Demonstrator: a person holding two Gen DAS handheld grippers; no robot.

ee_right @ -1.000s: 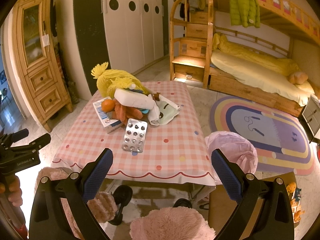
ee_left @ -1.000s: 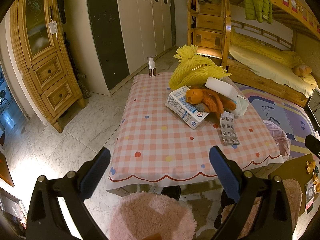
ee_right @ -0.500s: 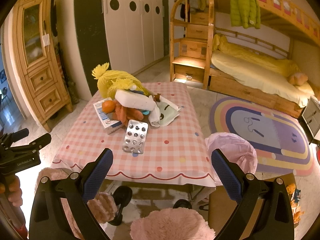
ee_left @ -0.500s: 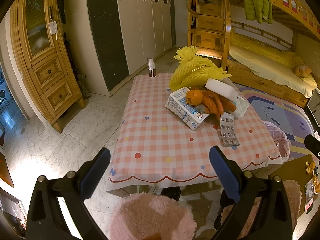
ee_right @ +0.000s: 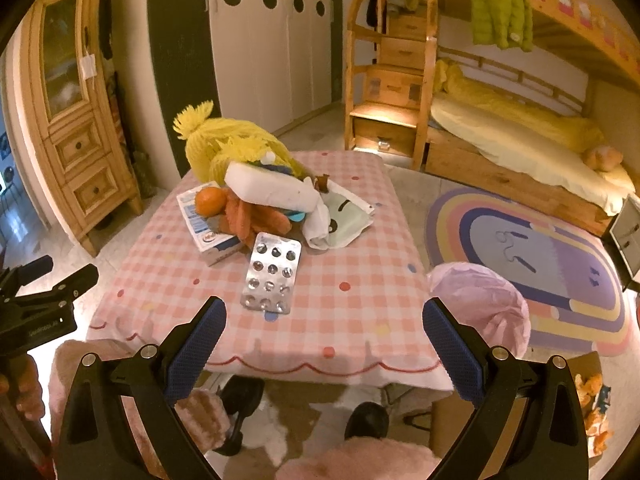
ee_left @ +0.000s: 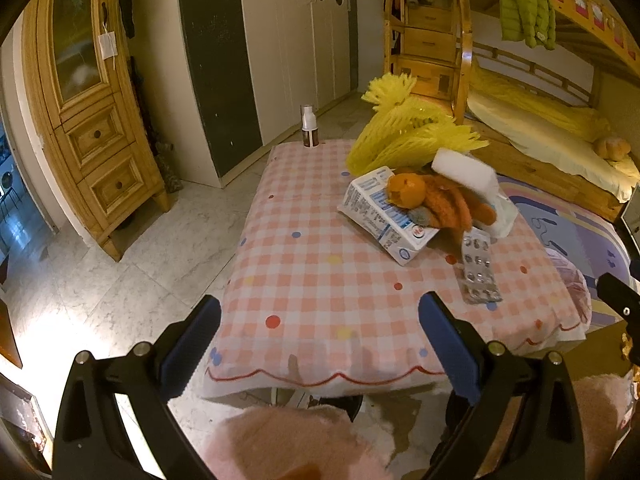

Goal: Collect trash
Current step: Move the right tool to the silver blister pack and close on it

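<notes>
I hold both grippers, left (ee_left: 318, 344) and right (ee_right: 322, 344), fingers spread and empty, short of the checked worktop (ee_right: 340, 300), lining up the silver blister pack (ee_right: 272, 278).

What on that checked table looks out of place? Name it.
The white foam block sits tilted atop a heap: milk carton, orange, orange plush toy. A blister pack lies loose beside it.

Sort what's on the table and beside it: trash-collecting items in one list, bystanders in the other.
Job: blister pack, milk carton, orange peel, pink-lined bin.

Lying about: yellow yarn toy, orange plush, small bottle, white foam block.
</notes>
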